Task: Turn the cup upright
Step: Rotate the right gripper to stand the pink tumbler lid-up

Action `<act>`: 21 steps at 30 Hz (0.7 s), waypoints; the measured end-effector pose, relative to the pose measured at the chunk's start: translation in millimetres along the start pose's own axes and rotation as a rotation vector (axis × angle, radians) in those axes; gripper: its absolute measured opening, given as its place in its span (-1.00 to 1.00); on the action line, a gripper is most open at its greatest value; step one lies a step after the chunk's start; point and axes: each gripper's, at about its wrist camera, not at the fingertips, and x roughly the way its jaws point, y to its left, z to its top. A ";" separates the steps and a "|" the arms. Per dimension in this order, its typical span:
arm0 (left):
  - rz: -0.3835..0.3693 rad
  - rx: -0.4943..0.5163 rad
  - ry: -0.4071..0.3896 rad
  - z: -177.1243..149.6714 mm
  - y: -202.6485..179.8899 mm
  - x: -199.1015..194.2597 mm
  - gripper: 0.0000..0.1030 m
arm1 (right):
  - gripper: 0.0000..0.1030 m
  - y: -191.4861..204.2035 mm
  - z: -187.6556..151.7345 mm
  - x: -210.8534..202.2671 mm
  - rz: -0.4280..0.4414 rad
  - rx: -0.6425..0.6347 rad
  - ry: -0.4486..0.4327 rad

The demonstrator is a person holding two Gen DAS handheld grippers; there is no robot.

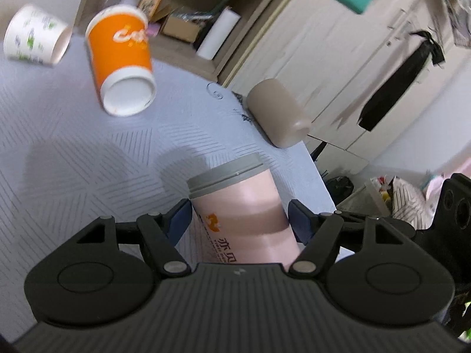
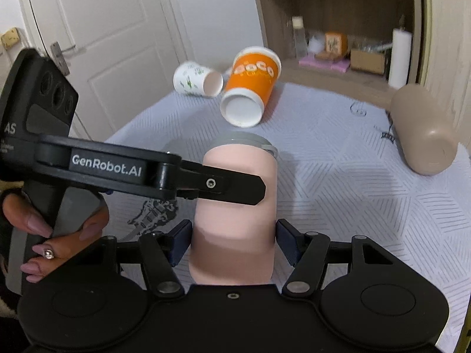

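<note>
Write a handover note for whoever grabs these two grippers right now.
Left tongs: shut on the pink cup, mid-body.
Right tongs: flanking the same cup nearer its base; whether they are gripping is unclear.
The pink cup's grey lid end points away from both cameras; I can't tell whether it is upright.
Orange cup, white cup and tan tumbler all lie on their sides on the table.
Left to do: probably stand the pink cup upright, then release.

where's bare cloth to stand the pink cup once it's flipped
Bare patches: the tablecloth between the pink cup and the tan cup, and the stretch left of the pink cup in the left wrist view. Crowded at the far end, where the orange cup and white cup lie.
</note>
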 end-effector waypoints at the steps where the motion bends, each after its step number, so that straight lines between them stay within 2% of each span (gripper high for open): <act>1: 0.006 0.026 -0.008 -0.5 -3.4 -2.4 0.36 | 0.32 2.6 -3.0 -1.5 -0.008 -0.004 -0.018; 6: 0.052 0.158 -0.073 -0.4 -20.1 -12.5 0.31 | 0.32 12.4 -11.7 -4.9 -0.047 -0.031 -0.102; 10: 0.088 0.269 -0.084 4.6 -30.6 -18.4 0.26 | 0.32 13.1 -7.3 -1.4 -0.054 -0.052 -0.126; 18: 0.069 0.342 -0.108 18.0 -32.5 -23.7 0.23 | 0.32 16.7 -3.0 9.0 -0.096 -0.087 -0.181; 21: 0.054 0.368 -0.139 18.6 -36.4 -22.3 0.23 | 0.32 22.3 -2.3 16.1 -0.164 -0.133 -0.211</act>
